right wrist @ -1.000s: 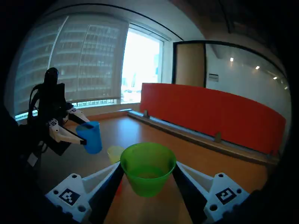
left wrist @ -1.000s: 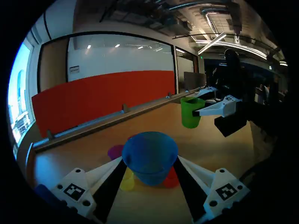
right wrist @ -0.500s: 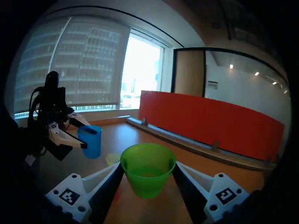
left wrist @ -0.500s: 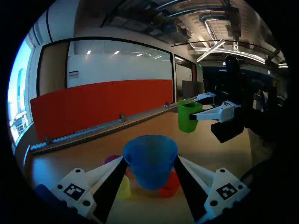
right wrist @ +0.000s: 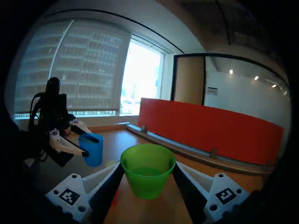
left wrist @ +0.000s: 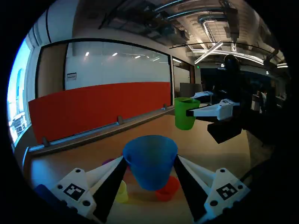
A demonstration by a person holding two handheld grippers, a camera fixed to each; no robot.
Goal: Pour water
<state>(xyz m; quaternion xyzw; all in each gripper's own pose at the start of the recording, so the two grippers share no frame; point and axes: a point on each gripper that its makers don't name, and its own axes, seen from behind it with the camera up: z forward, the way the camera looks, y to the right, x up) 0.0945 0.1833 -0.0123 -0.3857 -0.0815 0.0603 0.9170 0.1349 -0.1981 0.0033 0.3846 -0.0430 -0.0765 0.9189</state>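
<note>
The left gripper (left wrist: pixel 149 161) is squeezing the blue cup (left wrist: pixel 150 173), the right gripper (right wrist: pixel 147 167) the green cup (right wrist: pixel 147 183); next they need bringing together.

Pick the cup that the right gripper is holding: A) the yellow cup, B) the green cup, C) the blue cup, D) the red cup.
B: in the right gripper view the green cup sits clamped between the fingers of the right gripper, while the blue cup is held by the left gripper farther off.

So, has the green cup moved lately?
Yes: the green cup rose; its rim now clears the rail under the red panel.
</note>
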